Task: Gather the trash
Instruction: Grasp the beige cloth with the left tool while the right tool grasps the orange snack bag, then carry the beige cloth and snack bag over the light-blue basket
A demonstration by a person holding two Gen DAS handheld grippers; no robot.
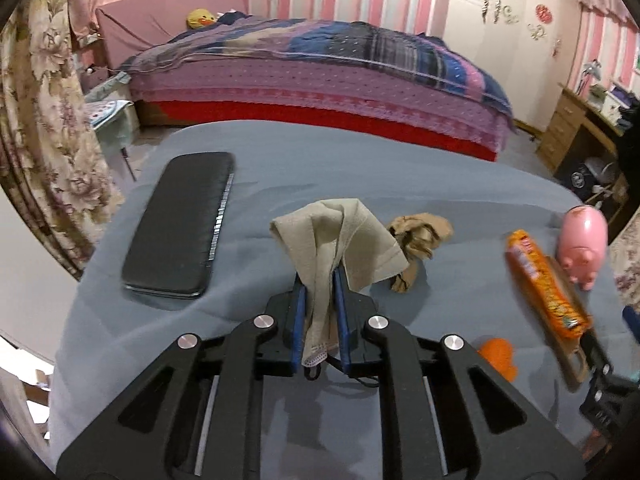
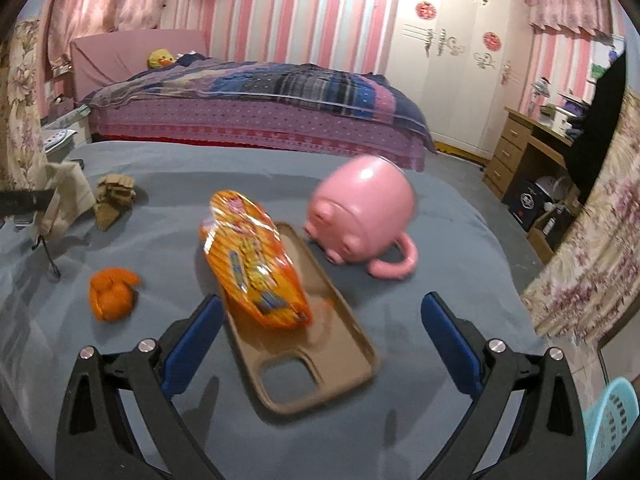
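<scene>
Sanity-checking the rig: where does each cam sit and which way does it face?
Left wrist: on the left gripper, looking down across the grey table towards the bed; jaws clamp a beige tissue.
Right wrist: on the right gripper, open around an orange snack packet on a phone case.
Shared: packet, pink pig mug, crumpled brown paper.

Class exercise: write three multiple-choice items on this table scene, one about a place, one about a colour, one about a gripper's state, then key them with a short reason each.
1. The orange snack packet lies partly on:
A the brown phone case
B the black phone
C the bed

2. The pig-shaped mug is:
A blue
B pink
C green

3. The left gripper is:
A wide open and empty
B shut on the beige cloth
C shut on the orange peel

Key: 1 A, the packet overlaps the case; 2 B, glossy pink body; 3 B, cloth pinched between the pads.
</scene>
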